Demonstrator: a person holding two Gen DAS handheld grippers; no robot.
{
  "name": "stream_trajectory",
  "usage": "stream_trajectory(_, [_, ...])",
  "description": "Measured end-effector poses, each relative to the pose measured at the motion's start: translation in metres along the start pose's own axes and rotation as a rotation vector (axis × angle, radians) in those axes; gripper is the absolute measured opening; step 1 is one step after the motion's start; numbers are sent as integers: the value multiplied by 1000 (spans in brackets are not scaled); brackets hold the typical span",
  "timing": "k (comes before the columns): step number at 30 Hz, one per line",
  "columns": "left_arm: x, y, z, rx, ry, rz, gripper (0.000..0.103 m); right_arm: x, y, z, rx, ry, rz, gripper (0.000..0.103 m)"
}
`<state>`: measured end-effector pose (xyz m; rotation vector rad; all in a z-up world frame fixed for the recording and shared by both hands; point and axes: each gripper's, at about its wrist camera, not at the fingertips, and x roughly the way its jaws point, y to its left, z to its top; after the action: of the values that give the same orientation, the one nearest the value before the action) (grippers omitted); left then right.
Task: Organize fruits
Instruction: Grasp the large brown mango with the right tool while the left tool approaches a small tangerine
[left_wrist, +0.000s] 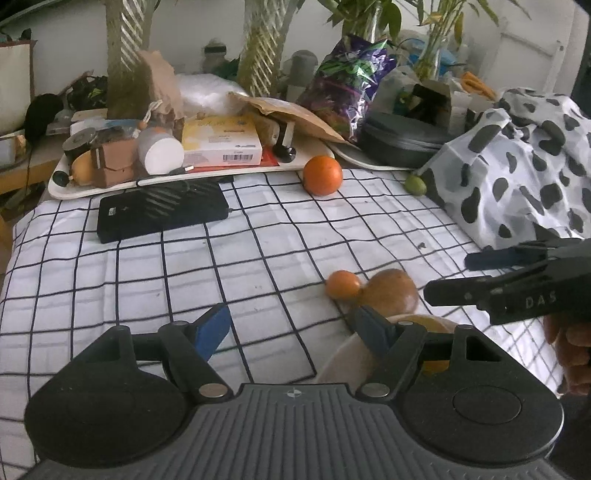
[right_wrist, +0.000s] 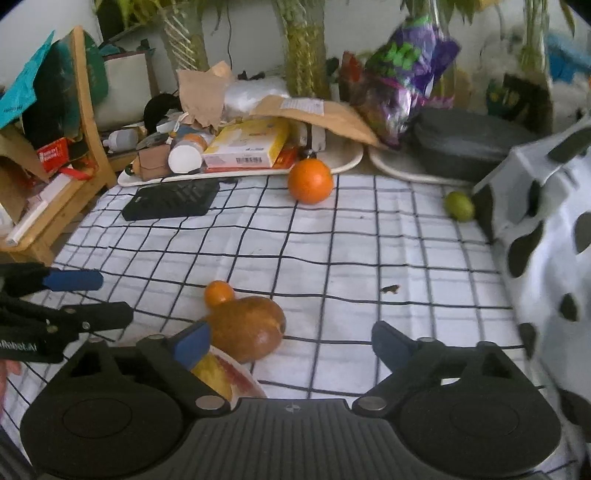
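Progress: early, by my judgement; one yellow fruit (right_wrist: 216, 380) already lies in the bowl (right_wrist: 243, 373), four fruits are not yet gathered.
Left gripper (left_wrist: 295, 328): fingers spread wide, holding nothing; the bowl rim sits under its right finger.
Right gripper (right_wrist: 291, 343): fingers spread wide, empty; the bowl lies under its left finger.
Brown pear (right_wrist: 247, 328): on the checked cloth (right_wrist: 332, 251) just ahead of the right gripper's left finger, touching the bowl edge or very near it.
Small orange (right_wrist: 218, 293): just beyond the pear, touching it.
Large orange (right_wrist: 310, 181): well ahead of both pairs of fingers, beside the cluttered tray (right_wrist: 347, 162).
Green fruit (right_wrist: 459, 206): far ahead and right of the right fingers, against the spotted fabric (right_wrist: 546, 240).
Count: two oranges, one pear, one green fruit, one yellow fruit, one bowl.
Left to do: probably bring the four loose fruits to the bowl.
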<state>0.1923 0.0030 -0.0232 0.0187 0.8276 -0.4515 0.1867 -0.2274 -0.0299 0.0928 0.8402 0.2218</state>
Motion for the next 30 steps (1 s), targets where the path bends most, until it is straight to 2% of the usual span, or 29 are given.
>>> stream_trajectory(5, [12,9,6,-17,3,5,74,23,-21,9,165,69,128,77])
stream_trajectory(7, [15,12,8,-30,-1,-2,74,32,-29,10,244,99,176,65])
stream_trajectory(11, [20,17,10,-46,2,-3,74,47,-41,10,359,139,247,54])
stream_trajectory(13, [22,18,10,-51,9,-1,74,50,-44,8,406,146,290,43])
stream_trajectory(17, [24,17,10,-46,11,-7,74,50,-50,5,473,149,317,40])
stream_trajectory(22, [25,13,10,-32,14,-11,74,38,-61,9,465,97,240,39])
stream_trajectory(27, [26,13,10,-39,15,-9,74,26,-70,15,394,42,87,39])
stream_trajectory(30, [26,13,11,-41,14,-13,74,27,-69,16,359,40,74,41])
